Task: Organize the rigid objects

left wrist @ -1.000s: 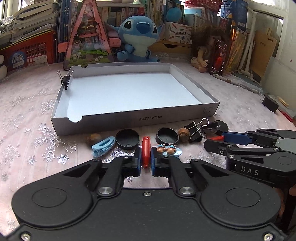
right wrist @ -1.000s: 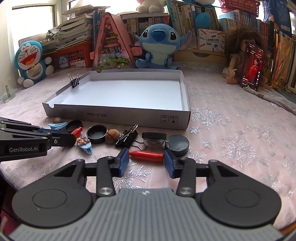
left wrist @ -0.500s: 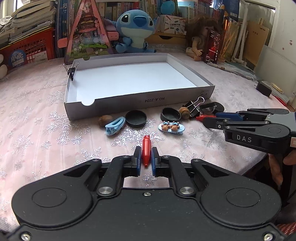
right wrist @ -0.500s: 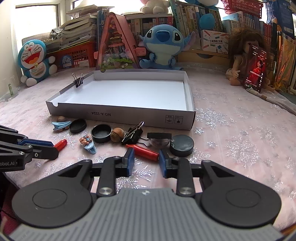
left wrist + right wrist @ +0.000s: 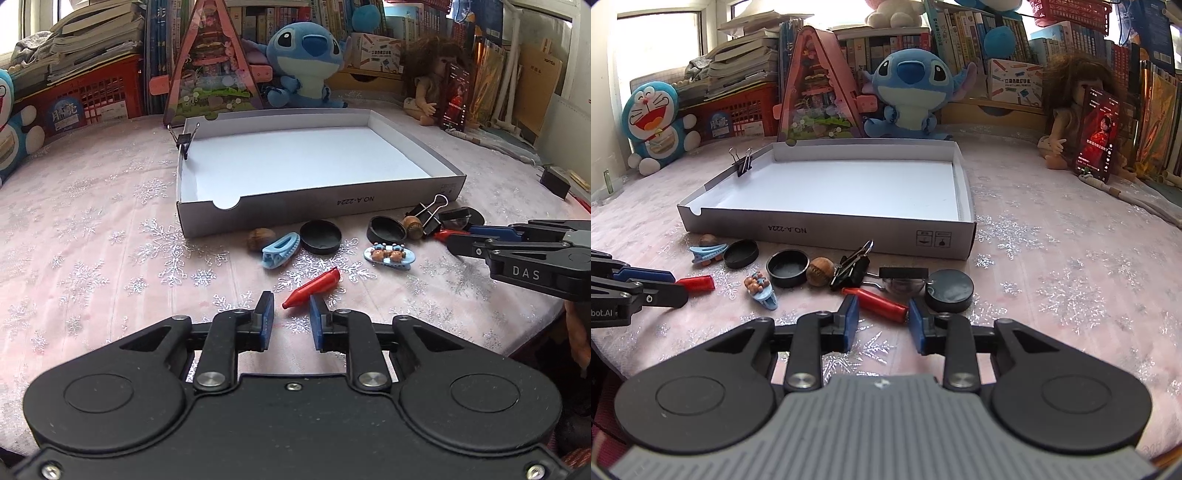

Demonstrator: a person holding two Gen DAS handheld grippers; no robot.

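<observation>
Pink snowflake cloth carries everything; left view: the left gripper, earlier clamped on a red crayon, now stands apart, crayon lying loose before the tray; right view: the right gripper has widened around the second red crayon, free cloth rightwards.

- box front wall has "NO.A-2224" printed on it, upside down from here
- right gripper body says "DAS" in the left wrist view
- left gripper shows "bot.AI", start of it cut off at the frame edge
</observation>
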